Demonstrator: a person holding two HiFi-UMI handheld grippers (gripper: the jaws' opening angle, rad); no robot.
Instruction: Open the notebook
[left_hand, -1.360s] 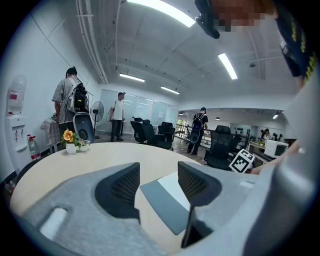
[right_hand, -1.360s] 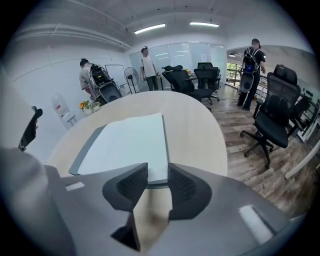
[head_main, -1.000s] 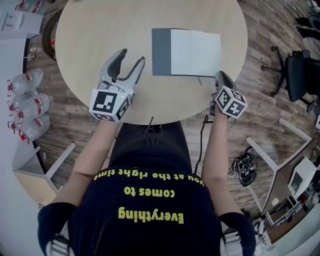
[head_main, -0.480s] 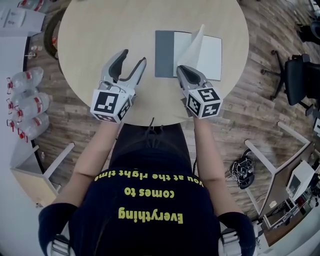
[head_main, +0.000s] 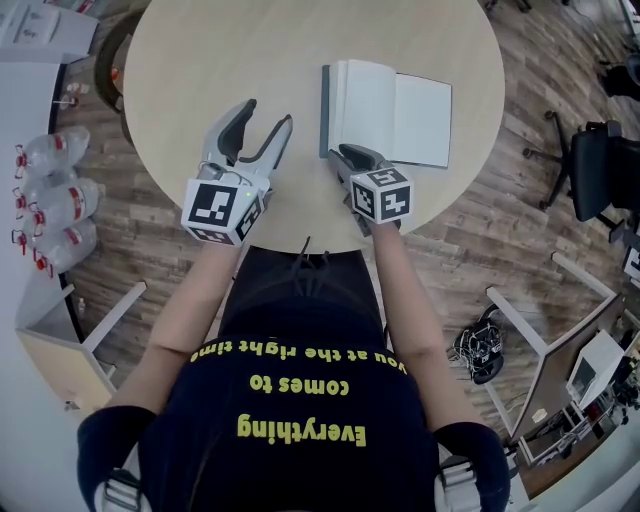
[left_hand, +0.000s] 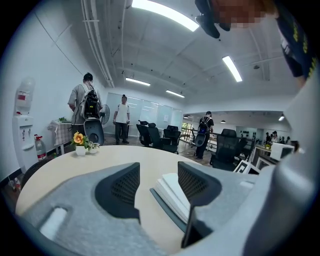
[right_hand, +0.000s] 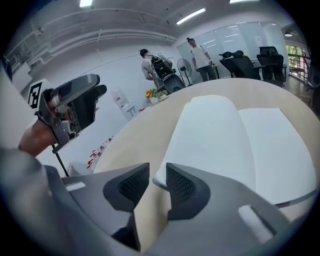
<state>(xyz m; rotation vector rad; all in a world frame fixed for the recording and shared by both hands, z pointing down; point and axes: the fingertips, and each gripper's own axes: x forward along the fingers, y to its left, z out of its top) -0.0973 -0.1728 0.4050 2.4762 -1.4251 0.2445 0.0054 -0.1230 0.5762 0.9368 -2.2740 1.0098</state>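
Pages got flipped leftward, so the notebook lies open toward the desk right edge; right tool just eased its jaws apart around the near-left corner, left tool spread, empty, basically done

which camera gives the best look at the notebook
The head view: the whole notebook lies open on the table, both pages seen from above. The right gripper view shows its white pages close up but cropped; the left gripper view catches only a low, side-on sliver.
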